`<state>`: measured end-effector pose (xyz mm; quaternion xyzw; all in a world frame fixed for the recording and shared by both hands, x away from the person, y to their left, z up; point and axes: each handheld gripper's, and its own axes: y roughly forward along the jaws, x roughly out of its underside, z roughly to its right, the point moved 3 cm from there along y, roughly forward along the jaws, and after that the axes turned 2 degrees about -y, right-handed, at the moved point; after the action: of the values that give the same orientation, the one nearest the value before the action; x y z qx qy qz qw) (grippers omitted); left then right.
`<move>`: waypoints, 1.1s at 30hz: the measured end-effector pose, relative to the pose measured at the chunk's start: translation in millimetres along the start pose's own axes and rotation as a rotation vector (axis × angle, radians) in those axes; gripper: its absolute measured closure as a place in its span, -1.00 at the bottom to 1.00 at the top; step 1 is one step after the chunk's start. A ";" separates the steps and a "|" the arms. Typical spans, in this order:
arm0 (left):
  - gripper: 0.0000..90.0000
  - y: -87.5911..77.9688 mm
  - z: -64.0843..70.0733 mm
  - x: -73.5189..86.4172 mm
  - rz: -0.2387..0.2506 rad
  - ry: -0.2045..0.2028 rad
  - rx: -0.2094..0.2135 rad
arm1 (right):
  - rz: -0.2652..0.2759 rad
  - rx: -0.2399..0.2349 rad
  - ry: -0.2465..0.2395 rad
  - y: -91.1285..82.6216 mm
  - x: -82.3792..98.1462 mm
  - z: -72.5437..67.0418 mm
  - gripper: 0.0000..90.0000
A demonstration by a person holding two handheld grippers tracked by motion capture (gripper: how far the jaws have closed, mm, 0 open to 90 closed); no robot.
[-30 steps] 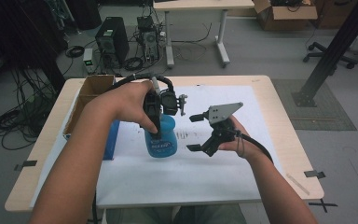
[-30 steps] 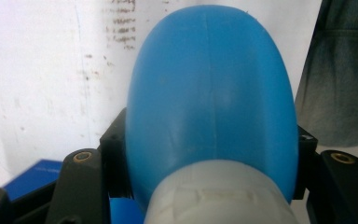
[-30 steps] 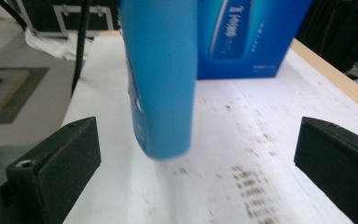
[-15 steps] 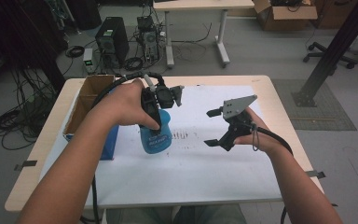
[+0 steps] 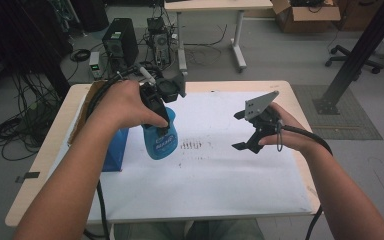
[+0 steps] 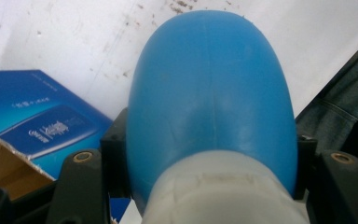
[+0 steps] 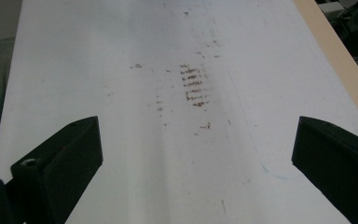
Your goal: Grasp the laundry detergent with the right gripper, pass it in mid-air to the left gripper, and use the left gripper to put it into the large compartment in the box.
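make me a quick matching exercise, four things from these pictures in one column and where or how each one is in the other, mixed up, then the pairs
Things:
1. blue bottle
2. right claw
3. blue box
4. brown smudges

Place or state:
A. marks on the white sheet, between the two claws
B. clamped in the left claw and tilted
C. open, holding nothing, above the sheet
D. at the table's left side, beside the cardboard box

Pairs: 1-B, 2-C, 3-D, 4-A
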<state>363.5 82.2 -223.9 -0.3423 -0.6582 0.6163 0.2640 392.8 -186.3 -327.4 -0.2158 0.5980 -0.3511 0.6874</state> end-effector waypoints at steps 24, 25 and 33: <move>-0.15 -83.8 -72.4 34.2 0.136 -0.467 -0.002 | -0.318 0.005 -0.005 7.0 35.5 15.1 -0.93; -0.15 -86.7 -74.9 36.8 0.136 -0.483 -0.006 | -0.316 0.006 0.001 6.1 36.5 16.2 -0.93; -0.15 -105.2 -93.8 58.9 0.140 -0.601 -0.013 | -0.342 -0.001 0.014 2.6 40.6 17.7 -0.93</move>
<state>385.7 186.4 -114.4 -0.1906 -0.6856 0.7025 0.0122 412.1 -216.9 -353.1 -0.3123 0.5576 -0.4639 0.6135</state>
